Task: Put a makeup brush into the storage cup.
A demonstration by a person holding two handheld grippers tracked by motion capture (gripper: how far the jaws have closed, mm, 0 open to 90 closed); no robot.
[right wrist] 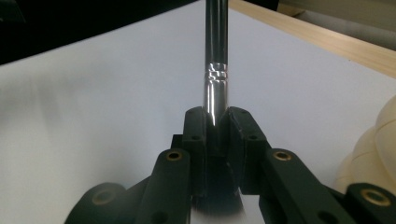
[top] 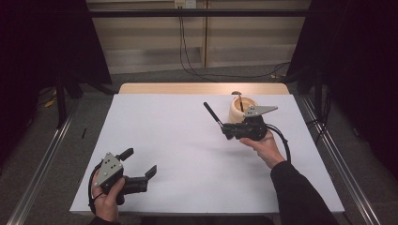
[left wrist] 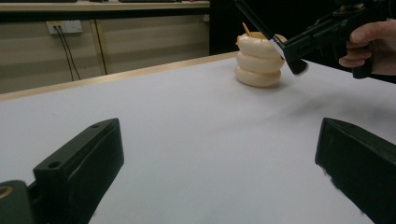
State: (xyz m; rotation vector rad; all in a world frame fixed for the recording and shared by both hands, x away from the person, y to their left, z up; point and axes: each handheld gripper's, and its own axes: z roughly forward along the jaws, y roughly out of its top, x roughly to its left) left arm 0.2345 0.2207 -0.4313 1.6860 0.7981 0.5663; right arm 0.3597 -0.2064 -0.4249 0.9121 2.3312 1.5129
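We see a white, matte tabletop [top: 187,154] with a pale wooden strip along its far edge. Near that far edge, towards the right, stands a cream-coloured holder [top: 240,107] shaped like three smooth rounded rings stacked one on another; from the left gripper view [left wrist: 258,60] its surface looks glossy and soft-edged, and a thin orange-tipped stick pokes out of its top.

The right hand-held gripper [top: 224,127] hangs above the tabletop just in front of the holder, its black jaws drawn narrow and clamped on a slim brush [top: 212,113]. In the right gripper view the brush [right wrist: 215,70] has a round, polished dark handle with a shiny metal ferrule marked by crimped rings, and it runs straight out from between the pads. In the high view the handle slants up and to the left, away from the holder. In the left gripper view a dark bristle end shows below the jaws.

The left hand-held gripper [top: 140,161] rests low at the near left corner, its blocky black jaws spread wide with nothing between them.
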